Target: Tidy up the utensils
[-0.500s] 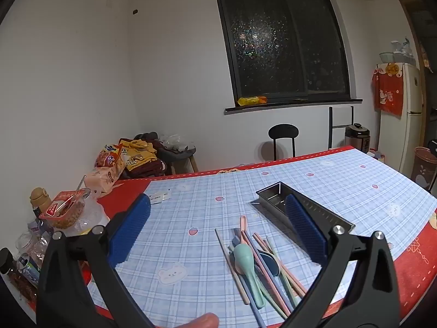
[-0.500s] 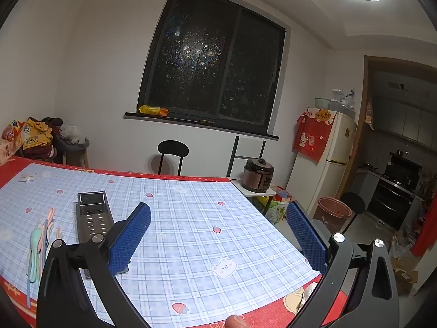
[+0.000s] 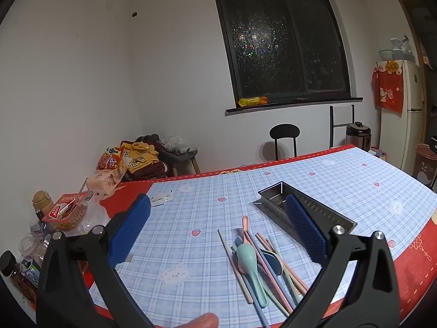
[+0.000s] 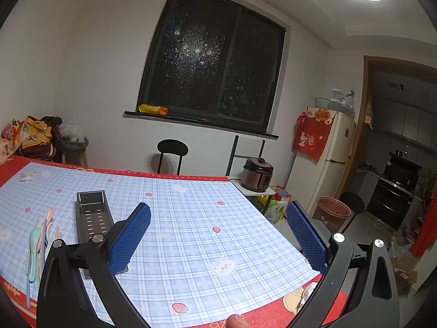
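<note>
Almost nothing had changed in the last half second: both views matched the earlier ones, so the sorting had not yet begun. The pastel utensils [image 3: 259,262] lay in a loose pile on the checked surface [image 3: 191,218], just beside the empty metal tray [image 3: 275,191]. The left hand-held gripper [image 3: 218,235] hovered over the pile, tipped slightly downward, spread wide and empty. The right hand-held gripper [image 4: 218,235] hung likewise, released, above bare cloth.
</note>
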### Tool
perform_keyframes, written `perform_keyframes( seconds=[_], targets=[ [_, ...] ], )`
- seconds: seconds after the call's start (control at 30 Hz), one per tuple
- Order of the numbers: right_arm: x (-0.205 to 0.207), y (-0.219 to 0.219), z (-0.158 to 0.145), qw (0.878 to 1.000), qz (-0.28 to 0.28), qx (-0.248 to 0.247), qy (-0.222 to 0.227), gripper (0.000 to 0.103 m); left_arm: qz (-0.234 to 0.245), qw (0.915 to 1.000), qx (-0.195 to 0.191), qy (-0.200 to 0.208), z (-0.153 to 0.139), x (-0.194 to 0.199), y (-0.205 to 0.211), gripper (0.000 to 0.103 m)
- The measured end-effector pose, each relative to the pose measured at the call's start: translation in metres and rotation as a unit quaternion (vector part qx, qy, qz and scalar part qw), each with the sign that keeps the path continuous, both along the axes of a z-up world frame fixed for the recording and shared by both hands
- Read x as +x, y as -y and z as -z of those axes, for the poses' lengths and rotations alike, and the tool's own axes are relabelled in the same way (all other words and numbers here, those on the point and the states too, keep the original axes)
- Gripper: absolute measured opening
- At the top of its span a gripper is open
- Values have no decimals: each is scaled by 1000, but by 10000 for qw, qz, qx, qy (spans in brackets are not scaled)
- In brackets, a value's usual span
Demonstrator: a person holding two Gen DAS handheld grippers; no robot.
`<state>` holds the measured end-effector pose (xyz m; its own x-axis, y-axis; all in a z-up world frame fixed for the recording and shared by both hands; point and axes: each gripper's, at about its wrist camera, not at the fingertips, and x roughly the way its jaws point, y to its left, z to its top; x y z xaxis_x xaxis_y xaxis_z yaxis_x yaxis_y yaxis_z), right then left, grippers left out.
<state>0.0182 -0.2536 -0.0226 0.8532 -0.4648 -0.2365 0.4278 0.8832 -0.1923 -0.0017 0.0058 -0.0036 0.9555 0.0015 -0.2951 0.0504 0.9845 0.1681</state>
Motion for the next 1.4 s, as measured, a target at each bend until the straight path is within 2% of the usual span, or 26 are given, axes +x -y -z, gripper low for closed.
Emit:
perform_keyframes(
  seconds=[0.93,1.4],
  targets=[
    [1,2,0,10000,-6,4,-26,98,-13,9999,131,-12,1,-2,5,98],
    [-1,6,10,10000,-7,13,-35,98,7,9999,127,8,0,-5,6,98]
  ],
)
